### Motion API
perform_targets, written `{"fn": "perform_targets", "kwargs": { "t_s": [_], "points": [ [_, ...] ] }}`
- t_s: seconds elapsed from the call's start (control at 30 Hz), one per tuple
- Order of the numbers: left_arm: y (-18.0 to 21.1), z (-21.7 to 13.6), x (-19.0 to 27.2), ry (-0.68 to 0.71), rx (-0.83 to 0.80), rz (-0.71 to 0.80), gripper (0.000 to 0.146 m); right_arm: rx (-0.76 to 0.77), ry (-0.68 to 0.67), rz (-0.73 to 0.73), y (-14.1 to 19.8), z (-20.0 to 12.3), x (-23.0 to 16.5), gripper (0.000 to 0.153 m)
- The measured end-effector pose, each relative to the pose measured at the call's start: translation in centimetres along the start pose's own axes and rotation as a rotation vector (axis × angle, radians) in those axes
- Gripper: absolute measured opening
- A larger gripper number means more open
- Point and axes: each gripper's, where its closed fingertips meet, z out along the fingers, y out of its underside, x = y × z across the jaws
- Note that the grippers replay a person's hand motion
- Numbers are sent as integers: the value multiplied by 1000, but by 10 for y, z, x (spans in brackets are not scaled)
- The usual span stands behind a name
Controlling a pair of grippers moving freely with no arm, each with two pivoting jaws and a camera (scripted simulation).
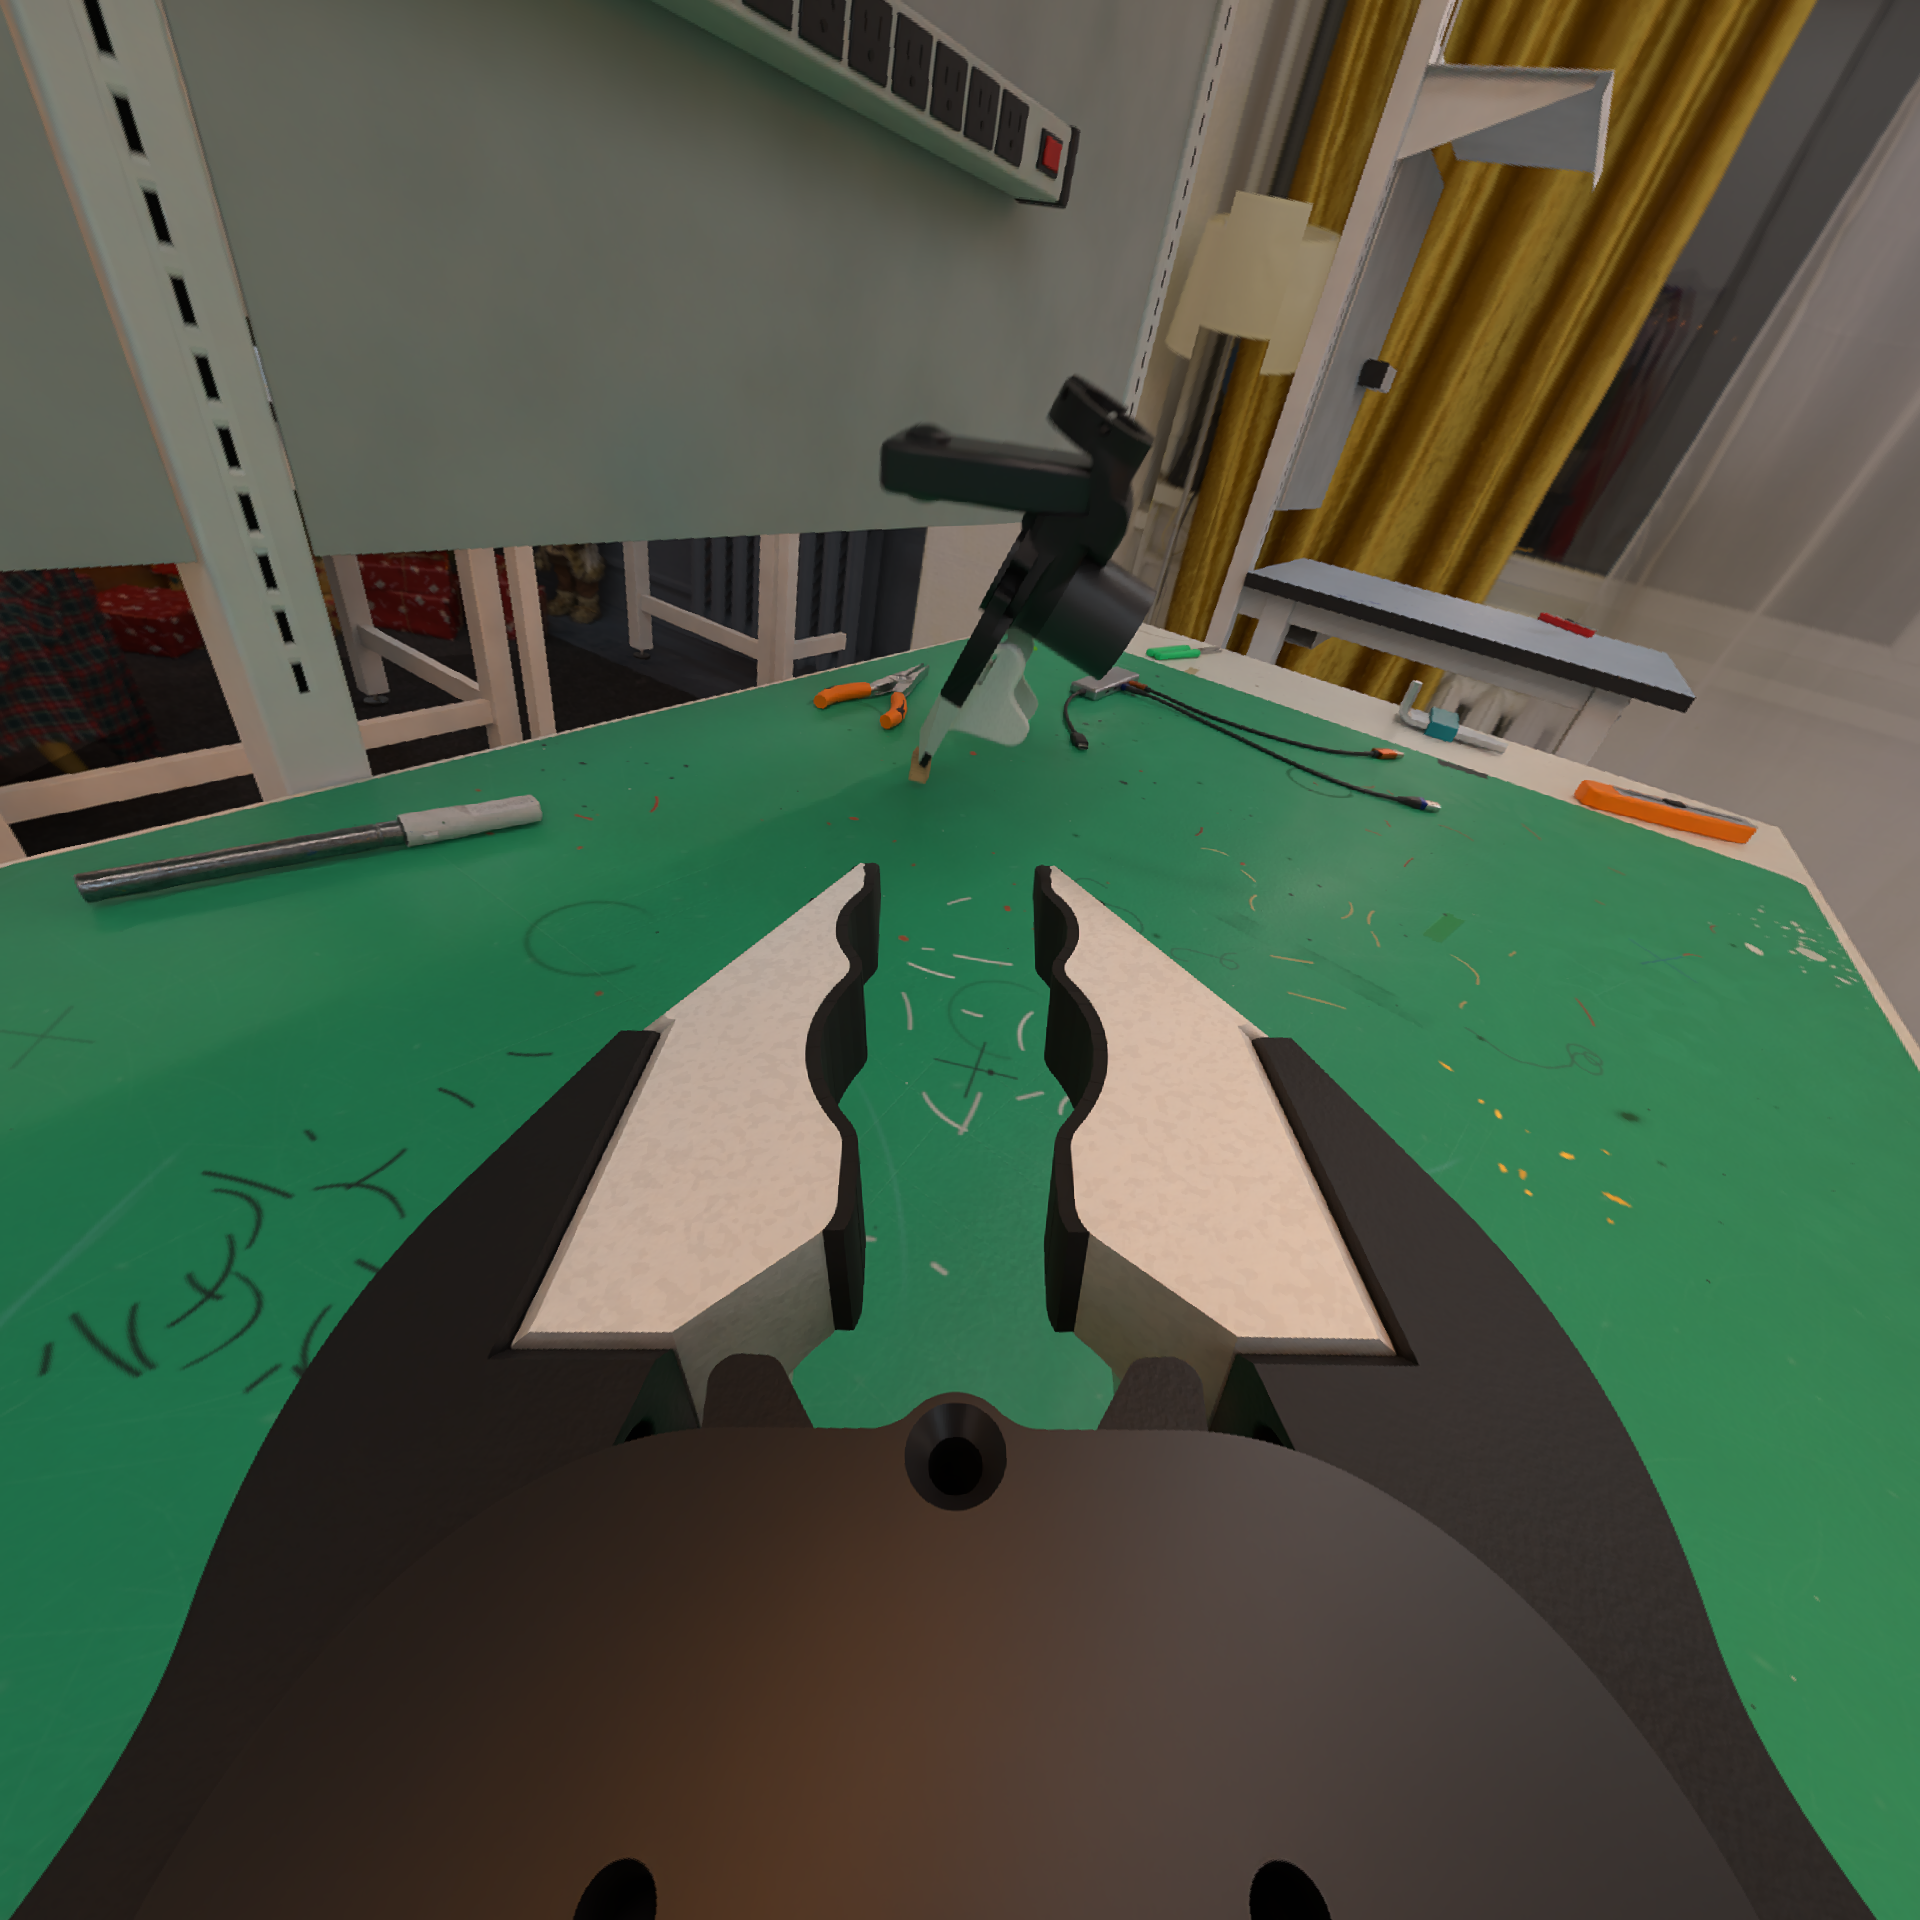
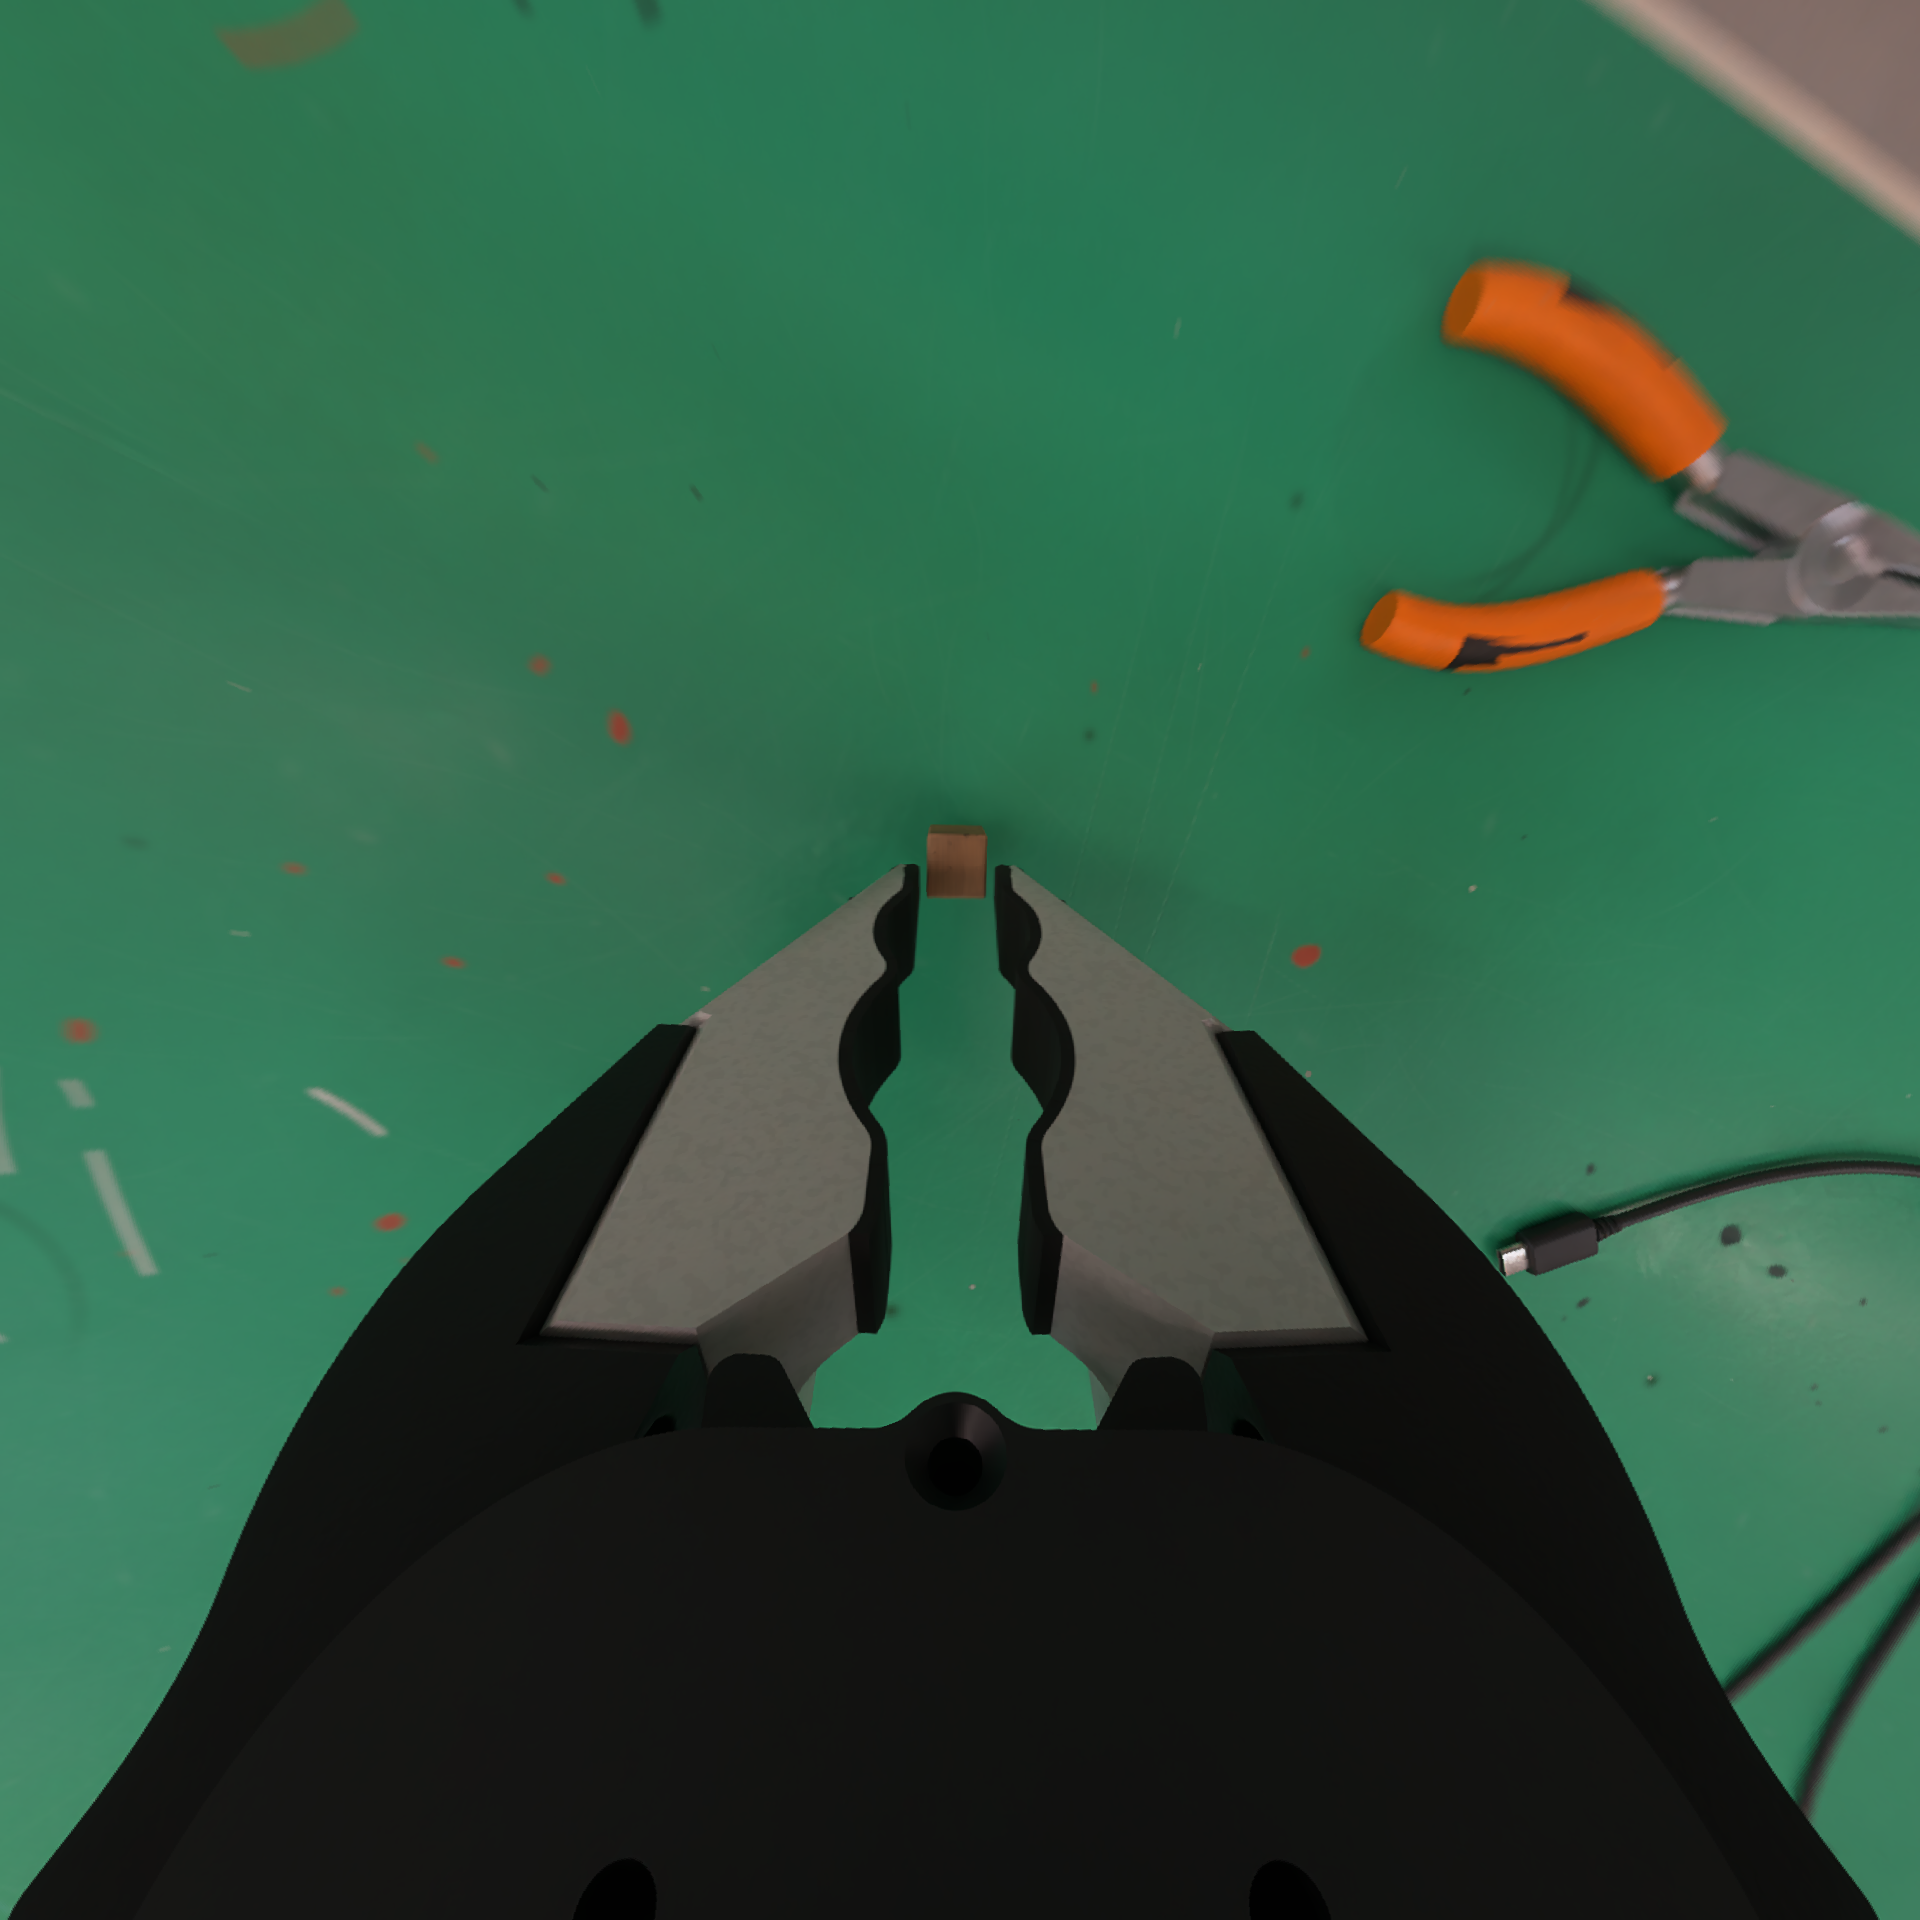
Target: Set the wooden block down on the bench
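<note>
The table carries a green mat marked with black pen strokes, white scratches and red and orange flecks; a pale border shows along its right edge. Behind it stands a grey back panel between white slotted uprights, with a white power strip mounted high on the panel. To the right hang gold curtains, with a cream lamp shade in front of them and a second, dark-topped bench beyond. No containers are visible in either view.

Items on the mat: a grey marker with a white cap at far left; orange-handled pliers toward the back; a black cable with a plug on its end, right of the pliers; an orange utility knife near the right edge.

The left gripper hovers over the near part of the mat. Its fingers stand apart with nothing between them.

The right gripper points steeply down at the mat near the back of the table. Its fingers stand slightly apart. The wooden block sits at their tips; in the right wrist view a narrow green gap shows on each side of the block, so neither finger touches it. In the left wrist view the block appears to rest on the mat directly below the fingertips.
</note>
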Motion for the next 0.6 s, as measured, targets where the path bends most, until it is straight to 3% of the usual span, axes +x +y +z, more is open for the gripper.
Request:
{"fn": "perform_targets", "kwargs": {
  "t_s": [0.1,0.23,0.4,0.5,0.6],
  "points": [
    [-2,-1,0,-2,7,-4,29,184,-41,49,-22,-37,-7,23],
    [-6,-3,0,-6,17,-6,29,576,-101,58,-45,-116,-36,24],
    [-16,-8,-1,-23,44,19,27,1098,-229,31,-24,-213,-115,24],
    [-24,-15,-7,-54,49,48,24,1240,-314,47,12,-230,-170,24],
    [-35,-30,-22,-114,53,69,24,1255,-349,40,43,-214,-217,24]
  ]
}}
